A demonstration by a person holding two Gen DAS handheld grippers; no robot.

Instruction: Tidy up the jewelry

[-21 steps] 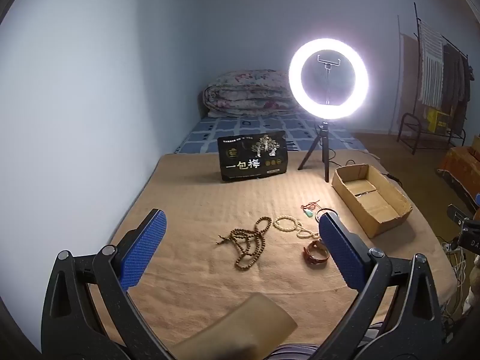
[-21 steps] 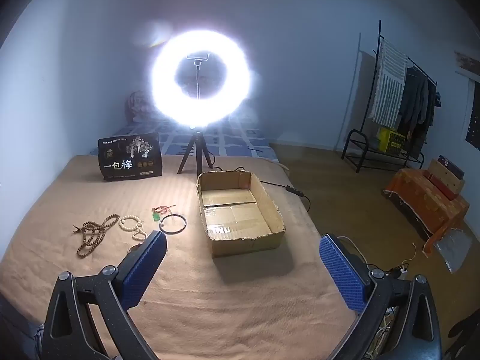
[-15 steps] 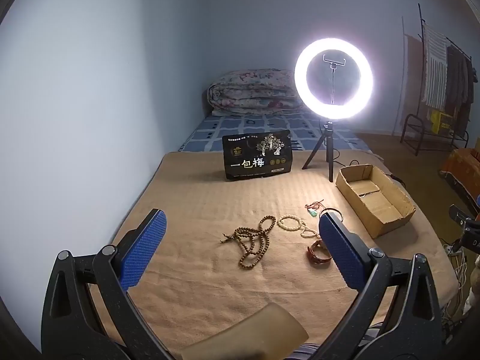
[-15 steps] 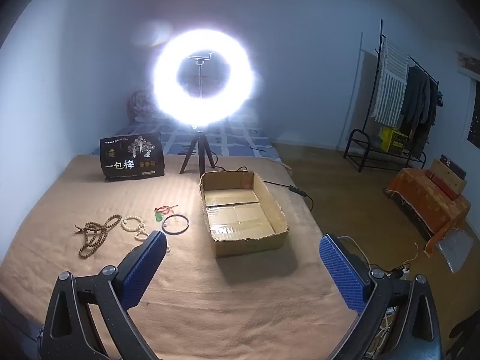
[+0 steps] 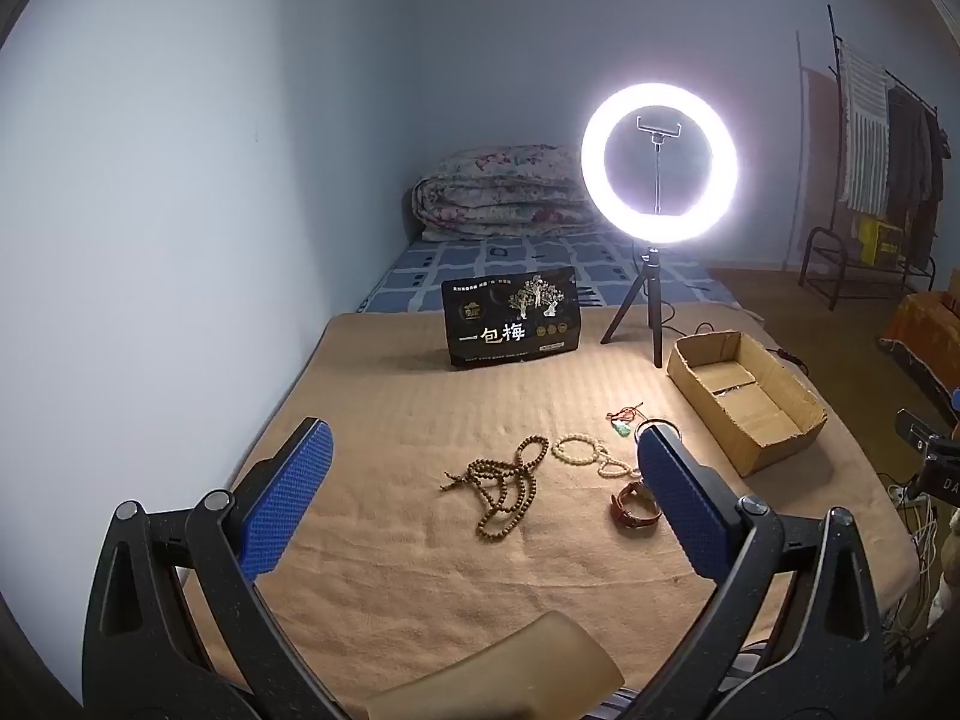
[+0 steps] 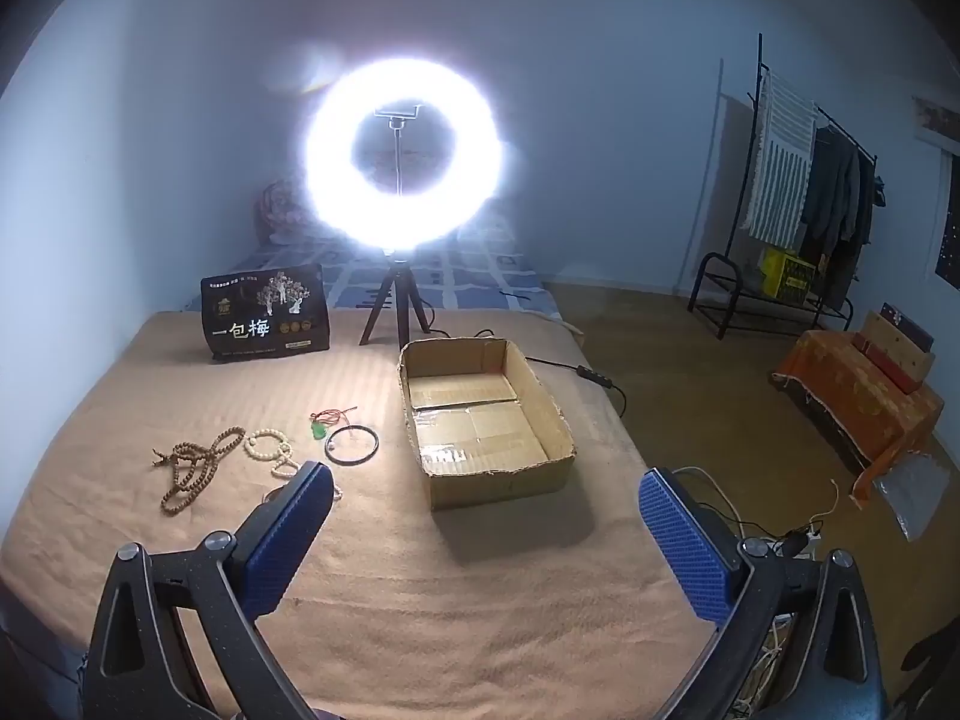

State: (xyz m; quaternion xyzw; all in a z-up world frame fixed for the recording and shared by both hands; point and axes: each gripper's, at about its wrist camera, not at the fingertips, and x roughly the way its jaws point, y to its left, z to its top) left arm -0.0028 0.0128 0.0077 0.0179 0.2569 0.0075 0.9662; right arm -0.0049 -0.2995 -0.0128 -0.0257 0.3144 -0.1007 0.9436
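- We see the left gripper (image 5: 480, 510) held above the tan blanket (image 5: 390, 420), both blue pads spread wide with nothing between them.
- Our right gripper (image 6: 486, 540) is likewise wide open and empty, hanging over the blanket's near edge in front of the cardboard box (image 6: 486, 468).
- The jewelry lies loose on the blanket, left of the box and apart from it.
- Farthest left is the brown bead necklace (image 5: 507, 489), coiled in loose loops.
- Just beside it to the right lies the pale bead bracelet (image 5: 576, 449), with a smaller string of pale beads trailing from it.
- Beyond these we find a green pendant (image 6: 318, 432) on a red cord (image 6: 330, 416), and next to it a thin dark bangle (image 6: 352, 445) lying flat.
- In the left wrist view a brown leather band (image 5: 633, 509) lies nearest us, partly hidden behind the gripper's right pad.
- The box stands open, and we see only its taped bottom flaps inside.
- Behind the jewelry a black packet with white lettering (image 5: 510, 318) stands upright, and a lit ring light (image 5: 658, 171) on a small tripod stands between packet and box.
- A folded quilt (image 5: 504, 192) lies at the far end of the bed, and a clothes rack (image 6: 792, 210) stands by the right wall.
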